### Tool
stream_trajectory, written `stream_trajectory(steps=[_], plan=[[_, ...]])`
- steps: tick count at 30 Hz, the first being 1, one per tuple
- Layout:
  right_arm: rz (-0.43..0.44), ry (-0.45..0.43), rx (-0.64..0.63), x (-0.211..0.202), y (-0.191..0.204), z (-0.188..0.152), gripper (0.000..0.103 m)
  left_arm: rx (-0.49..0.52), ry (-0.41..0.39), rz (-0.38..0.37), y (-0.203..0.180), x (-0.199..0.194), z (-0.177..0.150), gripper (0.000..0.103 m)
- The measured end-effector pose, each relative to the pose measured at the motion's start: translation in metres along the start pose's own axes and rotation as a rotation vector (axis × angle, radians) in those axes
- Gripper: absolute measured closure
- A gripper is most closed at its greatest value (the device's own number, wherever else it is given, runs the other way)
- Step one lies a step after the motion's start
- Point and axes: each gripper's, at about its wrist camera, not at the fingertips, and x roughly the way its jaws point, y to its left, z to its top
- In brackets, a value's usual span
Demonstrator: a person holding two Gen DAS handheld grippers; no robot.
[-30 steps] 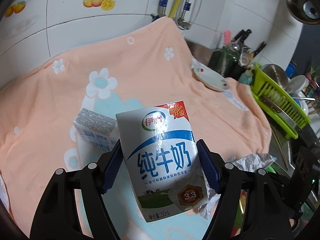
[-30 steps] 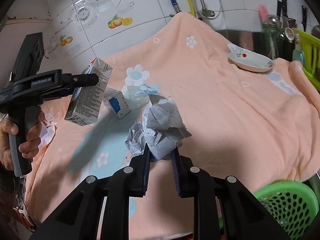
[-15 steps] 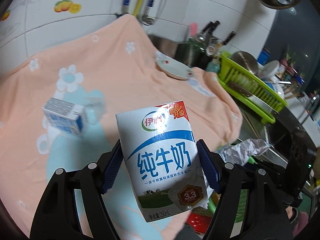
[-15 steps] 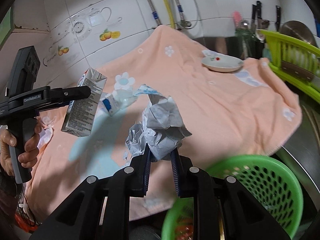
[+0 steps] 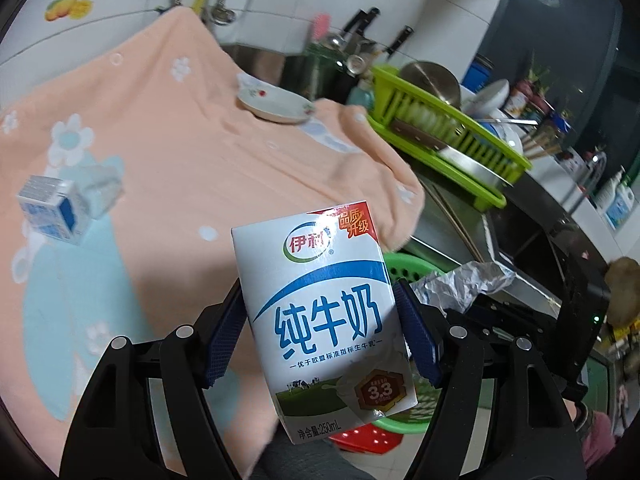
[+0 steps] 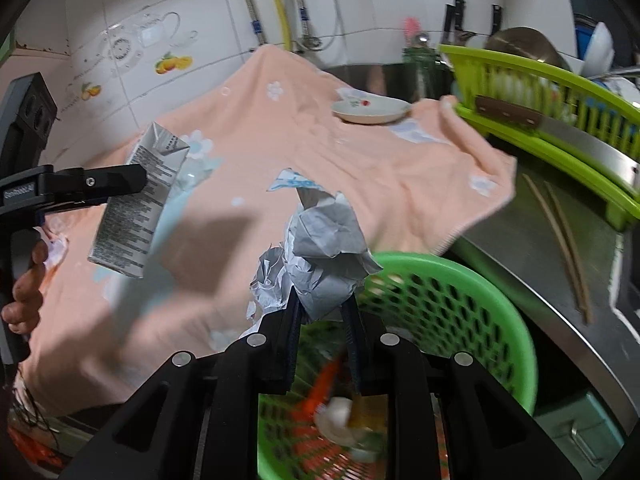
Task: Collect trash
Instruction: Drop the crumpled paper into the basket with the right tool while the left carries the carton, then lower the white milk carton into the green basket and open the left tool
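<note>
Peach floral cloth (image 5: 168,152) covers counter; small blue-white carton (image 5: 50,210) lies on it, far left. My left gripper (image 5: 320,332) clamped on milk carton (image 5: 320,312), held upright in air over cloth's near edge. My right gripper (image 6: 322,316) pinched tight on crumpled grey wrapper (image 6: 320,248), above green basket (image 6: 460,300) at right. White saucer (image 6: 370,110) on far cloth; lime dish rack (image 6: 560,92) far right.

- White-and-blue cardboard milk carton (image 5: 326,316), clamped between the left gripper (image 5: 320,332) fingers: "伊利", "品质升级", "纯牛奶", "3.3", "净含量:250mL".
- Same carton's grey back panel, left of the right gripper (image 6: 322,320): print too small to read.
</note>
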Motion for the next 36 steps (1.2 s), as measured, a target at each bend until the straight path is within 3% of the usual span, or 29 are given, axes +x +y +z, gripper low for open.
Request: stream_trajectory(steps=[15,36], plan=[[-0.121,0.062,0.075,-0.007,-0.056,-0.035,0.069,0.064,0.09,-0.066,-0.047,0.04,-0.018,0.032],[-0.125,0.02,0.134,-0.022,-0.077,-0.043,0.04,0.077,0.158,-0.092,-0.067,0.067,-0.032,0.032]])
